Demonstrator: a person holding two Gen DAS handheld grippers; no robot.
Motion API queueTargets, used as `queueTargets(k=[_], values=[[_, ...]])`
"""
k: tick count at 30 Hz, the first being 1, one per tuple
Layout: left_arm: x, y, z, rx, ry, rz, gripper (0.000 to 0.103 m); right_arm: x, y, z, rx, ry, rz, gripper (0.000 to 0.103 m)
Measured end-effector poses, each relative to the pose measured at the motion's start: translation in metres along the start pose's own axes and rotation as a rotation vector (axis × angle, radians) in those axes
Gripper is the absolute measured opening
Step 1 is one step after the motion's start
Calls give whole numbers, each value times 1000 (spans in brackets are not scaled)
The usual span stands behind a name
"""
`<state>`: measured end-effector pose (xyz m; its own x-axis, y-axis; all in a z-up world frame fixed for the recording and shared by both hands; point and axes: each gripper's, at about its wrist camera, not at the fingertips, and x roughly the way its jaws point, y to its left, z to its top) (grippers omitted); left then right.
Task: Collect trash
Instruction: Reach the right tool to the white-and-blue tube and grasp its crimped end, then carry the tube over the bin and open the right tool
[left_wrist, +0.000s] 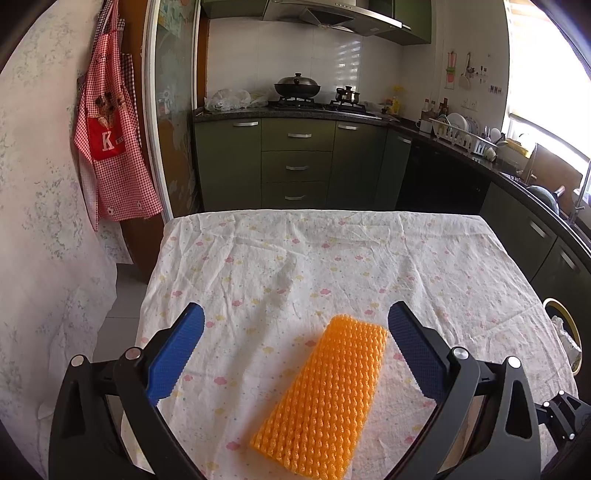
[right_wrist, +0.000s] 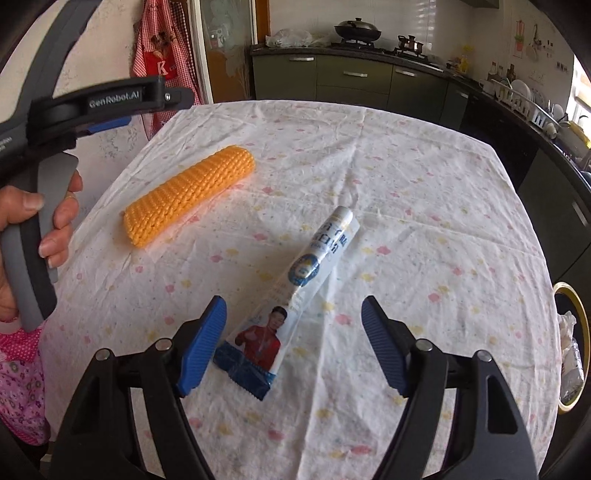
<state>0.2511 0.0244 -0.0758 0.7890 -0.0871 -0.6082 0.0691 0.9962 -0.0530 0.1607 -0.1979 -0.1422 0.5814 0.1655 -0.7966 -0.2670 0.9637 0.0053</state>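
An orange foam net sleeve (left_wrist: 325, 398) lies flat on the cloth-covered table (left_wrist: 258, 258). My left gripper (left_wrist: 295, 321) is open just above it, and the sleeve lies between the blue fingers, nearer the right one. The sleeve also shows in the right wrist view (right_wrist: 192, 195). A white and blue toothpaste tube (right_wrist: 291, 306) lies on the table (right_wrist: 424, 206). My right gripper (right_wrist: 293, 314) is open over the tube's crimped end, which lies next to the left finger. The left gripper's body (right_wrist: 92, 107) shows at far left, held by a hand.
A bin with a yellow rim (right_wrist: 572, 354) holding white trash stands beside the table's right edge; it also shows in the left wrist view (left_wrist: 565, 332). Green kitchen cabinets (left_wrist: 295, 166) and a stove counter stand behind the table. A red checked apron (left_wrist: 107, 122) hangs on the left.
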Motion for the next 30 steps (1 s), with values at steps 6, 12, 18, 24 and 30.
queueTargets(k=[6, 12, 18, 24, 30], values=[[-2, 3, 0, -12, -4, -3, 98, 14, 13, -2, -70, 36, -56, 65], [-4, 5, 1, -20, -5, -7, 98, 4, -8, -7, -145, 92, -148, 65], [-5, 2, 1, -12, -10, -8, 98, 3, -16, -3, -193, 99, -39, 59], [-3, 0, -1, -4, -1, -7, 98, 14, -8, 6, -260, 133, 66, 45], [-3, -1, -1, -1, -4, -7, 98, 8, -24, 4, -198, 145, 106, 24]])
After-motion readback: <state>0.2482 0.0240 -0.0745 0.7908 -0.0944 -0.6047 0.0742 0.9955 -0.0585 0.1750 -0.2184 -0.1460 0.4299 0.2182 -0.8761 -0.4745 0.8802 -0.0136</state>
